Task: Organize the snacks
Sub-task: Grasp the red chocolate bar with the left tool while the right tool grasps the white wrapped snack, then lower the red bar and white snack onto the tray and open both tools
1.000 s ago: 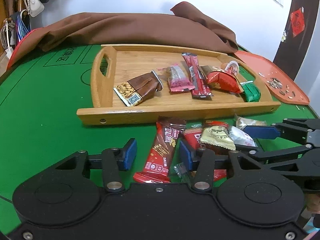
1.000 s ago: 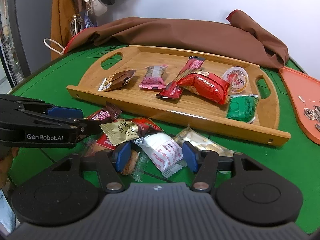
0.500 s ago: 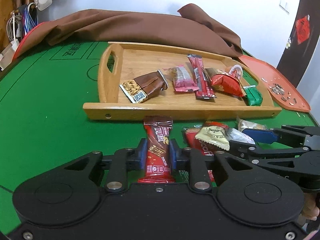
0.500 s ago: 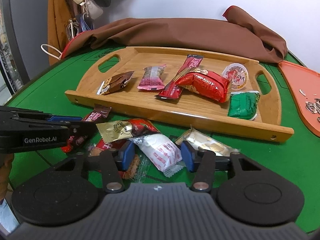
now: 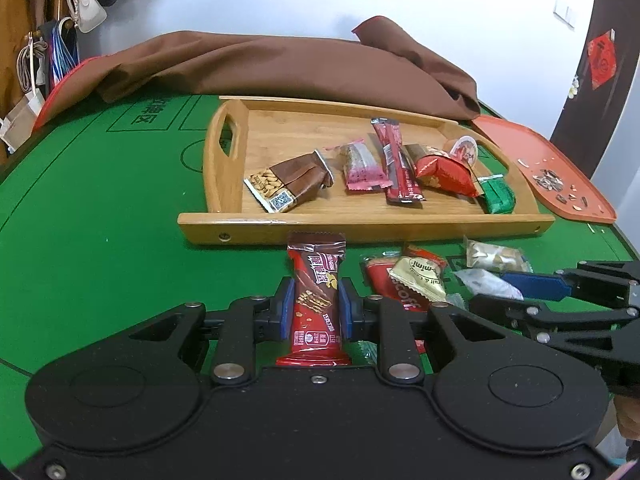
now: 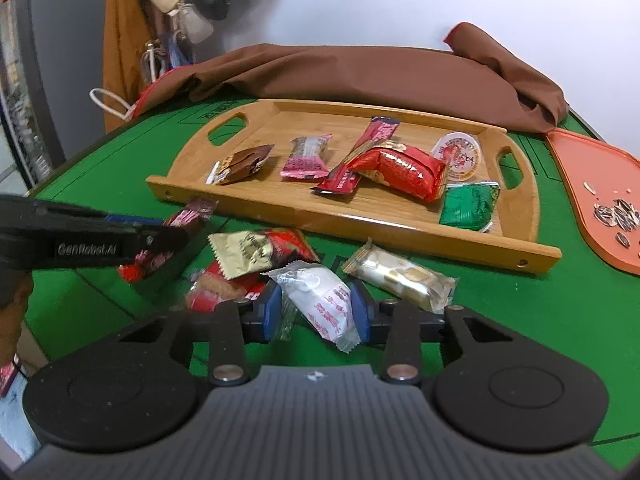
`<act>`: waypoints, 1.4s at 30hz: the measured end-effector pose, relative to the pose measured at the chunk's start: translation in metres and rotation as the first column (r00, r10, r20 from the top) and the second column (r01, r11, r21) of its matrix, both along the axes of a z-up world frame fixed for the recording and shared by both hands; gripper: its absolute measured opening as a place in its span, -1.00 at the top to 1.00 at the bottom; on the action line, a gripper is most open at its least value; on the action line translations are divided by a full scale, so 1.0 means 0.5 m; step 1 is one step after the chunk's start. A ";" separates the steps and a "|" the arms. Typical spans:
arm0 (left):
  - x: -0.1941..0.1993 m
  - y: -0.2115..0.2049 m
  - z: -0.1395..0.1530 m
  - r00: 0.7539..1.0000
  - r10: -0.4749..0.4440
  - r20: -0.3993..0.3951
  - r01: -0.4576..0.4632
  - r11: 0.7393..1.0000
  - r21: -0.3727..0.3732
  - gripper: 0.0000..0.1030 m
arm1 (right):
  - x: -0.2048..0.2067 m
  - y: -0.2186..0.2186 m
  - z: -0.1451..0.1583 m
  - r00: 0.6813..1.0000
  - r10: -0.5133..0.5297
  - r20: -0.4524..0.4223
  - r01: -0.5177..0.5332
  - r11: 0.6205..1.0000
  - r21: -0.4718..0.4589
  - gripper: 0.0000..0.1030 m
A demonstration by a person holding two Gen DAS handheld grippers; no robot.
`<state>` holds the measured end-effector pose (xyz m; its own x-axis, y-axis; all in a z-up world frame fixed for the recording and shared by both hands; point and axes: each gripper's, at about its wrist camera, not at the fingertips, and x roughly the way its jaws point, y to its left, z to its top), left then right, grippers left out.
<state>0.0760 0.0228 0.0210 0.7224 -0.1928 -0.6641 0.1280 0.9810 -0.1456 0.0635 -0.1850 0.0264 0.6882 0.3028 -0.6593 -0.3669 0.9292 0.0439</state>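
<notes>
Snack count — six sitting in the tray, five lying on the tabletop.

One wooden tray (image 6: 532, 220) is carrying six packets: one brown nut packet (image 6: 242, 163), one pink packet (image 6: 307, 158), one long dark-red stick (image 6: 360, 156), one puffy red pouch (image 6: 404, 168), one round sealed cup (image 6: 458, 156) and one green packet (image 6: 466, 207). In front of it five more are lying on the green tabletop (image 6: 520, 320) — one red chocolate bar (image 5: 316, 300), one gold packet (image 6: 244, 252), one red biscuit packet (image 6: 218, 292), one white packet (image 6: 324, 300) and one clear packet of pale sweets (image 6: 400, 274). Two tools are showing, one orange tray (image 6: 592, 184) and one brown cloth (image 6: 360, 72).
</notes>
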 end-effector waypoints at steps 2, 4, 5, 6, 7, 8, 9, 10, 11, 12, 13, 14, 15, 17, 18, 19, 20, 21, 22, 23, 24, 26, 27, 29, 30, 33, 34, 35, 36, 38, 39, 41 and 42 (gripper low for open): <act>-0.002 -0.001 0.001 1.000 0.002 0.002 -0.002 1.000 0.006 0.58 | -0.007 0.000 0.000 1.000 0.008 0.003 -0.008 1.000 -0.006 -0.07; -0.003 -0.002 0.000 1.000 0.004 0.003 -0.004 1.000 0.012 0.58 | -0.012 -0.001 0.000 1.000 0.028 0.010 -0.028 1.000 -0.011 -0.29; -0.002 -0.002 0.000 1.000 0.004 0.001 -0.004 1.000 0.012 0.58 | -0.013 0.000 0.000 0.999 0.032 0.013 -0.032 0.999 -0.016 -0.33; -0.002 -0.003 -0.001 1.000 0.004 -0.001 -0.004 1.000 0.012 0.58 | -0.013 0.001 0.000 0.999 0.033 0.017 -0.033 0.999 -0.023 -0.43; -0.002 -0.004 -0.002 1.000 0.004 -0.003 -0.004 1.000 0.012 0.58 | -0.013 0.001 0.000 0.999 0.034 0.024 -0.033 0.999 -0.030 -0.49; -0.002 -0.004 -0.002 1.000 0.004 -0.004 -0.004 1.000 0.013 0.58 | -0.012 0.001 0.000 0.999 0.035 0.030 -0.034 0.999 -0.034 -0.50; -0.002 -0.004 -0.003 1.000 0.004 -0.005 -0.004 1.000 0.013 0.58 | -0.010 0.002 0.000 0.999 0.035 0.035 -0.034 0.999 -0.039 -0.56; -0.002 -0.004 -0.003 1.000 0.004 -0.005 -0.003 1.000 0.014 0.58 | -0.006 0.003 -0.002 0.999 0.033 0.036 -0.031 0.999 -0.042 -0.60; -0.002 -0.004 -0.004 1.000 0.004 -0.006 -0.004 1.000 0.014 0.58 | -0.002 0.004 -0.004 0.999 0.031 0.037 -0.029 0.999 -0.046 -0.60; -0.002 -0.004 -0.003 1.000 0.004 -0.005 -0.004 1.000 0.013 0.58 | 0.003 0.005 -0.007 0.999 0.027 0.036 -0.025 0.998 -0.051 -0.60; -0.002 -0.004 -0.003 1.000 0.004 -0.005 -0.004 1.000 0.012 0.58 | 0.009 0.007 -0.010 0.999 0.023 0.031 -0.021 0.998 -0.054 -0.60; -0.002 -0.004 -0.003 1.000 0.003 -0.005 -0.003 1.000 0.012 0.58 | 0.014 0.009 -0.014 0.999 0.021 0.024 -0.020 0.998 -0.055 -0.60; -0.003 -0.004 -0.004 1.000 0.003 -0.004 -0.003 1.000 0.011 0.58 | 0.016 0.010 -0.018 1.000 0.021 0.017 -0.020 0.998 -0.055 -0.58; -0.003 -0.004 -0.004 1.000 0.003 -0.003 -0.003 1.000 0.011 0.58 | 0.021 0.010 -0.025 1.000 0.011 -0.004 -0.011 0.999 -0.038 -0.45; -0.004 -0.004 -0.003 1.000 0.004 -0.003 -0.004 1.000 0.011 0.58 | 0.022 0.008 -0.024 1.000 0.008 -0.019 -0.009 1.000 -0.014 -0.25; -0.004 -0.004 -0.003 1.000 0.004 -0.003 -0.004 1.000 0.010 0.58 | 0.024 0.006 -0.022 0.999 0.005 -0.040 -0.004 1.000 0.013 0.00; -0.004 -0.003 -0.001 1.000 0.005 -0.003 -0.005 1.000 0.005 0.58 | 0.025 0.006 -0.020 0.999 -0.004 -0.047 0.005 1.000 0.024 0.09; -0.004 -0.001 0.001 1.000 0.004 -0.002 -0.004 1.000 -0.001 0.58 | 0.025 0.006 -0.017 0.999 -0.017 -0.045 0.018 1.000 0.021 0.23; -0.004 0.001 0.003 1.000 0.003 -0.001 -0.003 1.000 -0.007 0.58 | 0.024 0.007 -0.015 0.999 -0.019 -0.044 0.020 1.000 0.022 0.26; -0.005 0.003 0.006 1.000 0.003 0.002 -0.003 1.000 -0.011 0.58 | 0.023 0.006 -0.013 0.999 -0.020 -0.046 0.021 0.999 0.027 0.27; -0.005 0.004 0.009 1.000 0.004 0.006 -0.004 1.000 -0.011 0.58 | 0.023 0.005 -0.011 0.999 -0.018 -0.050 0.019 0.999 0.034 0.28; -0.005 0.006 0.016 1.000 0.005 0.017 -0.005 1.000 -0.006 0.58 | 0.019 0.003 -0.005 0.999 -0.014 -0.046 0.016 0.999 0.036 0.29; -0.004 0.007 0.021 1.000 0.006 0.023 -0.006 1.000 -0.006 0.58 | 0.016 0.003 -0.002 0.999 -0.013 -0.038 0.015 0.999 0.033 0.30; -0.001 0.010 0.029 1.000 0.006 0.031 -0.006 1.000 -0.010 0.58 | 0.012 0.001 0.008 1.000 -0.014 -0.022 0.014 0.999 0.031 0.30; 0.001 0.012 0.033 0.999 0.005 0.033 -0.005 1.000 -0.015 0.58 | 0.011 -0.001 0.014 1.000 -0.017 -0.015 0.017 0.999 0.033 0.30; 0.011 0.014 0.043 0.999 0.005 0.039 -0.004 1.000 -0.025 0.58 | 0.012 -0.009 0.031 0.999 -0.037 0.009 0.036 0.999 0.040 0.30; 0.014 0.013 0.047 0.999 0.003 0.043 -0.002 1.000 -0.024 0.58 | 0.014 -0.012 0.037 0.999 -0.042 0.018 0.041 0.998 0.044 0.30; 0.018 0.013 0.050 0.999 0.001 0.046 0.000 1.000 -0.024 0.58 | 0.017 -0.015 0.044 0.998 -0.050 0.025 0.049 0.998 0.048 0.30; 0.024 0.012 0.055 0.999 -0.002 0.048 0.003 1.000 -0.026 0.58 | 0.020 -0.019 0.050 0.998 -0.055 0.033 0.054 0.997 0.052 0.30; 0.036 0.015 0.065 0.999 -0.003 0.052 0.004 0.999 -0.035 0.58 | 0.030 -0.026 0.064 0.996 -0.071 0.048 0.068 0.996 0.060 0.30; 0.041 0.016 0.069 0.998 -0.002 0.056 0.004 0.999 -0.038 0.58 | 0.037 -0.030 0.072 0.995 -0.077 0.056 0.073 0.995 0.065 0.30; 0.052 0.017 0.080 0.998 0.002 0.068 0.001 0.999 -0.036 0.58 | 0.051 -0.036 0.083 0.994 -0.093 0.065 0.088 0.993 0.073 0.30; 0.058 0.017 0.086 0.997 0.005 0.075 -0.002 0.999 -0.034 0.58 | 0.058 -0.039 0.089 0.992 -0.101 0.070 0.096 0.993 0.074 0.30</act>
